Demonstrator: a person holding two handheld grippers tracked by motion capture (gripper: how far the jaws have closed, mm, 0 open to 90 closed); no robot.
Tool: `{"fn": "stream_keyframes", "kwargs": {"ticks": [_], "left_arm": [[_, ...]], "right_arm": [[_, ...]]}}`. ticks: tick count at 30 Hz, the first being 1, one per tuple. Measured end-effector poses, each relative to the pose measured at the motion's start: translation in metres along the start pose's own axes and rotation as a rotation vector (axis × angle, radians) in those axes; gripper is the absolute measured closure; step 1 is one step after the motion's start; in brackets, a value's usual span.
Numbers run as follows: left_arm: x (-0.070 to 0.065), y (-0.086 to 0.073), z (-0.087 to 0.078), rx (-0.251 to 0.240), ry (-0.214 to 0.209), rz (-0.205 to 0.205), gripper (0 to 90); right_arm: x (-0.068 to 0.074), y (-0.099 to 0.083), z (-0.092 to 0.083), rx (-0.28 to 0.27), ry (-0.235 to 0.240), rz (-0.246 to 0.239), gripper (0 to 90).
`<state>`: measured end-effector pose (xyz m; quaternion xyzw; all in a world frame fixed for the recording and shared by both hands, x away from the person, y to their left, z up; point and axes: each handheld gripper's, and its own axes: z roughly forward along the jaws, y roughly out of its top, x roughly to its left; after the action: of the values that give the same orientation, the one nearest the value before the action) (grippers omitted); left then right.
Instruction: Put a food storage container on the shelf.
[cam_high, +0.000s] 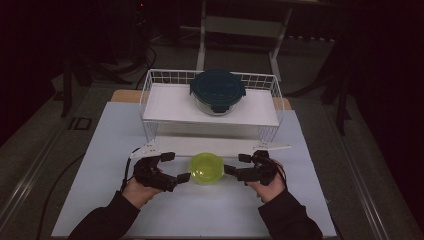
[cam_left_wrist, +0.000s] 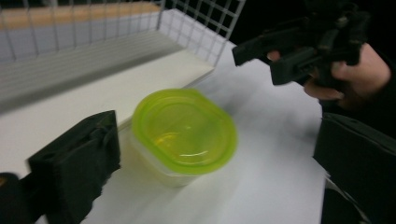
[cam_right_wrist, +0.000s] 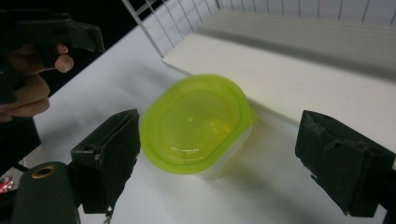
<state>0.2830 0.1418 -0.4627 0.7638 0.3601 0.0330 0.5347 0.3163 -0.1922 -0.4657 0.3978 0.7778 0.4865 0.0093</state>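
A small clear tub with a lime-green lid stands on the white mat, just in front of the wire rack. My left gripper is at its left side and my right gripper at its right, both pointing inward at it. In the left gripper view the tub sits between the spread jaws of the left gripper, nearer the left pad, untouched. The right gripper view shows the tub between the wide jaws of the right gripper, close to the left pad, with a gap on both sides.
A white wire rack stands behind the tub, with a white shelf carrying a round glass container with a dark teal lid. A white board lies under the rack. The white mat ends near both forearms.
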Motion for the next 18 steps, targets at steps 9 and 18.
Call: {"fn": "stream_keyframes", "kwargs": {"ticks": [9, 18], "left_arm": [[0.024, -0.003, 0.031, 0.102, 0.023, -0.174, 18.4], [0.039, -0.009, 0.049, 0.174, 0.038, -0.282, 38.1]], "right_arm": [[-0.007, -0.004, 0.025, 0.037, -0.022, 0.086, 31.6], [-0.011, -0.010, 0.038, 0.066, -0.043, 0.168, 48.4]]}}
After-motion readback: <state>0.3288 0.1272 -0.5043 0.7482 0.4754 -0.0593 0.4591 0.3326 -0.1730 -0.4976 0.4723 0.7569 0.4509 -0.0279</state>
